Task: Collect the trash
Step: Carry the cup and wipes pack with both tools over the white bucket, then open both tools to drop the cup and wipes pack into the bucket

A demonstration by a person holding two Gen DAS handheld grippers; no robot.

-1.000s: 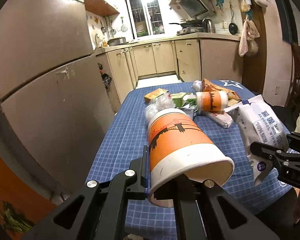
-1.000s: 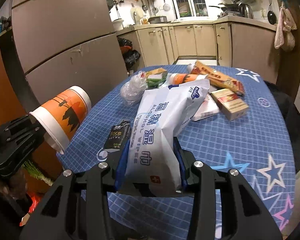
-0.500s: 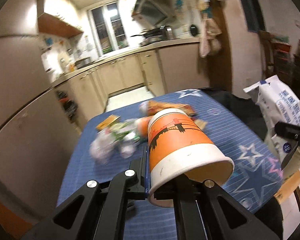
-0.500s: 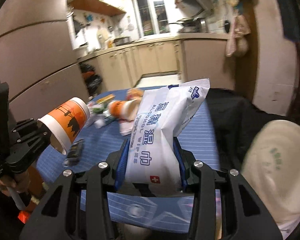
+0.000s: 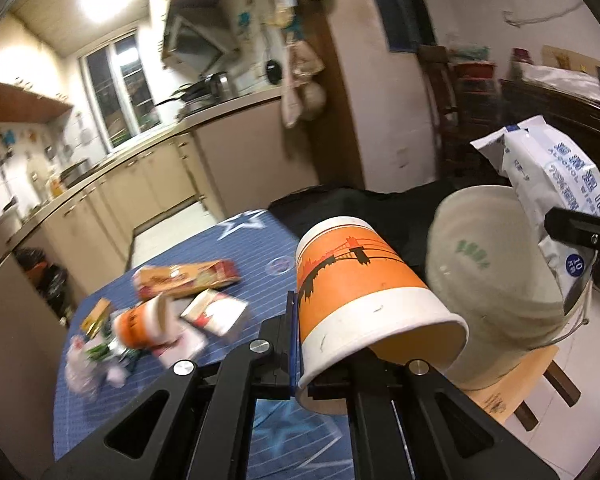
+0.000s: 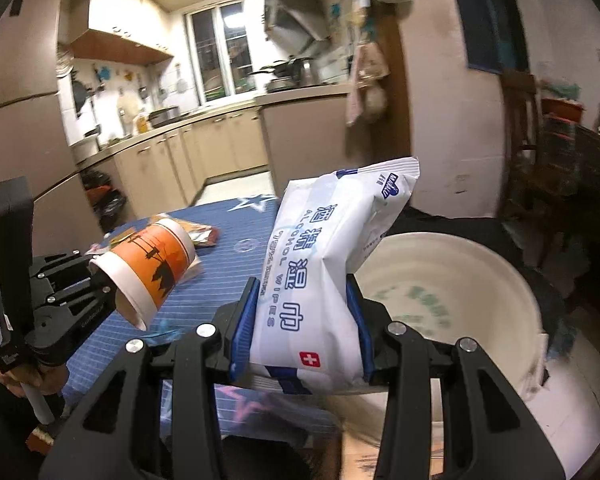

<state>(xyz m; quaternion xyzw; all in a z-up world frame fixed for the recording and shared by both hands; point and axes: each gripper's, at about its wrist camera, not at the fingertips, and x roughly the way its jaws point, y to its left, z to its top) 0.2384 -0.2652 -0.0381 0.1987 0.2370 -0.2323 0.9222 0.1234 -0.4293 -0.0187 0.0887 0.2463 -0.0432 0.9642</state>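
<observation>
The left gripper [image 5: 300, 344] pinches the rim wall of an orange paper cup [image 5: 364, 280], held sideways. The right gripper [image 6: 304, 320] clamps a white pack [image 6: 324, 264] reading "ALCOHOL WIPES", with a cream bucket [image 6: 480, 272] just beyond its fingers.

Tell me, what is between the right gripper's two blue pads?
A white pack of alcohol wipes stands upright between them, clamped by the right gripper. The right wrist view shows it best.
</observation>
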